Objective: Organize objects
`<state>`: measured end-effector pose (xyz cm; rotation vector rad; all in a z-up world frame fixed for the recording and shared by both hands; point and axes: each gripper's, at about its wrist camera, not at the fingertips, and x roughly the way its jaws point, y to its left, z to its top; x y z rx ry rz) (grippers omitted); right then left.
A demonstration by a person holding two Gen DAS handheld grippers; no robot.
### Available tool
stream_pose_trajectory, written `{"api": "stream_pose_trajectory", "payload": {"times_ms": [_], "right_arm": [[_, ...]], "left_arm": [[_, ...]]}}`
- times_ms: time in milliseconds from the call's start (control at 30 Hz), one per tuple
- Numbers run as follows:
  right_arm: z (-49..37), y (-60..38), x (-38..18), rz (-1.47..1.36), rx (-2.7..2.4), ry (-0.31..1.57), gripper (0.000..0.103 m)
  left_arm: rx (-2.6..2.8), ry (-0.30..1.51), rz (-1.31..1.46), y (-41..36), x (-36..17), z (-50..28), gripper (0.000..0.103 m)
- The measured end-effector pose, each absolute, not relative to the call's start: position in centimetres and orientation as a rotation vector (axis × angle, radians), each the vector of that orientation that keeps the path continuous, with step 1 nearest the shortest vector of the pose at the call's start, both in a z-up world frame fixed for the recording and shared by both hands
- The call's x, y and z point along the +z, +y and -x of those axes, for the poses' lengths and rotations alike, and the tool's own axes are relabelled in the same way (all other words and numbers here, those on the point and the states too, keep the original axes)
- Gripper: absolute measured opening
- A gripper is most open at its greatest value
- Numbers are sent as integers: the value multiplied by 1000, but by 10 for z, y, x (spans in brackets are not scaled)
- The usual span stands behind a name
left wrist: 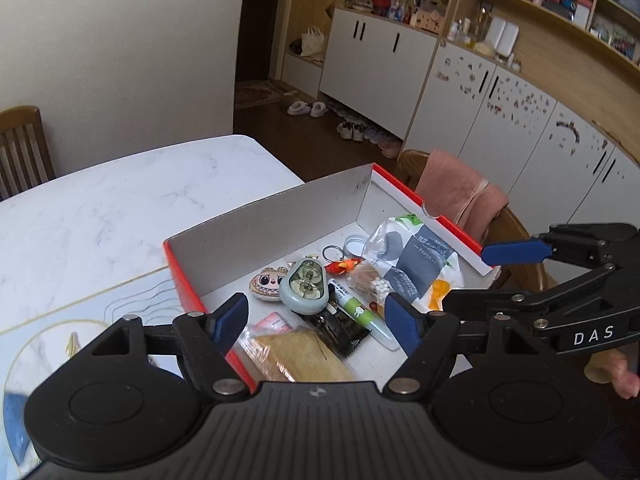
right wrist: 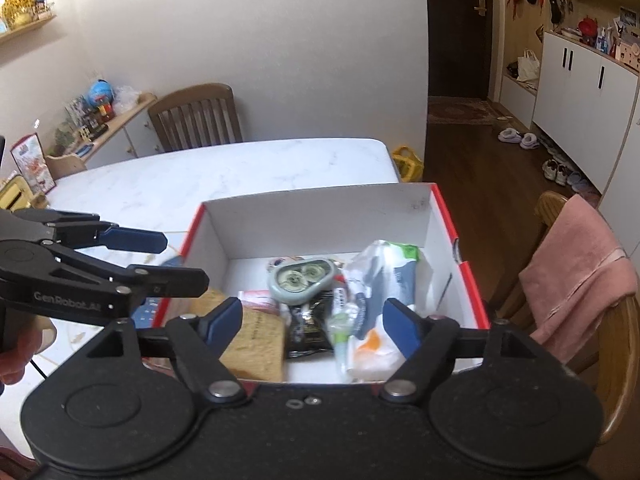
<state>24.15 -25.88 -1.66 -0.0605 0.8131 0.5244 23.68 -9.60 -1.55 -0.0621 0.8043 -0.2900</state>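
A red-and-white cardboard box (left wrist: 280, 216) (right wrist: 312, 220) stands open on the table and holds several small items. Among them are a grey-green oval case (left wrist: 306, 286) (right wrist: 300, 280), a tissue packet (left wrist: 416, 256) (right wrist: 380, 280), a cartoon-face charm (left wrist: 266, 282), a green-and-white tube (left wrist: 360, 316), a black packet (left wrist: 340, 328) and a tan pad (left wrist: 300, 354) (right wrist: 252, 340). My left gripper (left wrist: 316, 316) (right wrist: 176, 260) hovers open over the box's near left edge, empty. My right gripper (right wrist: 314, 318) (left wrist: 492, 276) hovers open over the near right side, also empty.
The box sits on a white marble table (left wrist: 120, 208) beside a placemat with gold lines (left wrist: 80, 320). A wooden chair draped with a pink towel (left wrist: 460, 192) (right wrist: 576, 264) stands close to the box's right. Another chair (right wrist: 196, 116) is at the far side.
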Motion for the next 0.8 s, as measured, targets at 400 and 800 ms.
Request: {"api": "stream_pose_trajectory", "payload": {"times_ms": [400, 800], "right_arm": [[-207, -249, -11, 71, 542, 723, 81], [-176, -242, -7, 72, 550, 682, 82]], "left_arm": [[-284, 746, 65, -82, -6, -196, 103], [-233, 683, 29, -77, -2, -168, 103]]}}
